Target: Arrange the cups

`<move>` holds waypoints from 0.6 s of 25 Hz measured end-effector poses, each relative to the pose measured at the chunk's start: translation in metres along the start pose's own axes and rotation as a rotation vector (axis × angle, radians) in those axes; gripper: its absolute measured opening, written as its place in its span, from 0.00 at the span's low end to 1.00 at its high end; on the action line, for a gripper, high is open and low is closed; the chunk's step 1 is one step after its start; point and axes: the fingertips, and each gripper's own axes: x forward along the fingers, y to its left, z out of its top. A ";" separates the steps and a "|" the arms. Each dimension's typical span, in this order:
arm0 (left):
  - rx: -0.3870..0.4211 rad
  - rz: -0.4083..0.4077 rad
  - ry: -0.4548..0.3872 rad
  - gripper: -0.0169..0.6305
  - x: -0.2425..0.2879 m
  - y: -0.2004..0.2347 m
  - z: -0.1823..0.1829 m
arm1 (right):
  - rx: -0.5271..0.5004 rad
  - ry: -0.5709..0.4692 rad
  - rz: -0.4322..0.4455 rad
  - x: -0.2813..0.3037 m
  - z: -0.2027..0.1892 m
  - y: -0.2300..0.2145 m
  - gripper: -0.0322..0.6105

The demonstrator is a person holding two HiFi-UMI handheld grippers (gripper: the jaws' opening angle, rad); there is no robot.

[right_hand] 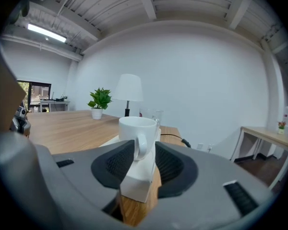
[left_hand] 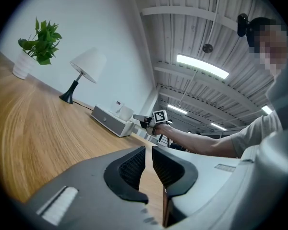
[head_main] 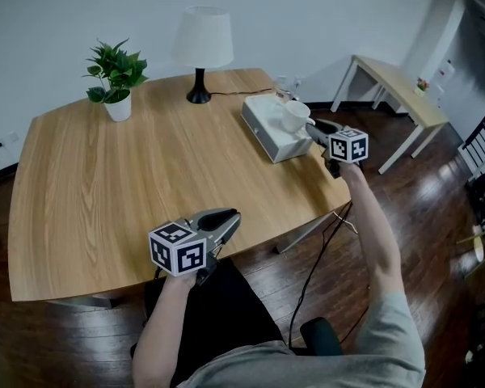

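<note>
Right gripper view: right claw (right_hand: 145,150) parted around handle of white mug (right_hand: 137,128), seated on white drawer box (right_hand: 134,186), likely placed. Left claw (left_hand: 149,157) barely parted, empty, spare.

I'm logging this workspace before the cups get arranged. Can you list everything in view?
Table: one, light wood, centre.
Potted plant: one, green in white pot, table's far left.
Lamp: one, white shade, black base, table's far edge.
Box: one, white, table's right end.
Cup: one, white, on the box.
Glass: one, clear, behind the cup.
Side table: one, pale, right of the table.
Left tool: one, grey, near edge, jaws slightly apart, empty.
Right tool: one, grey, jaws open either side of the cup's handle.
</note>
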 end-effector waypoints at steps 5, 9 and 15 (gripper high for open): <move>-0.009 -0.004 0.003 0.11 0.000 0.000 0.000 | 0.128 -0.202 -0.078 -0.048 0.027 0.007 0.28; -0.014 -0.008 -0.003 0.11 0.000 0.000 0.001 | 0.193 -0.439 0.083 -0.095 0.064 0.112 0.22; -0.011 -0.010 -0.012 0.11 0.001 0.000 0.003 | 0.262 -0.535 0.351 -0.106 0.059 0.279 0.16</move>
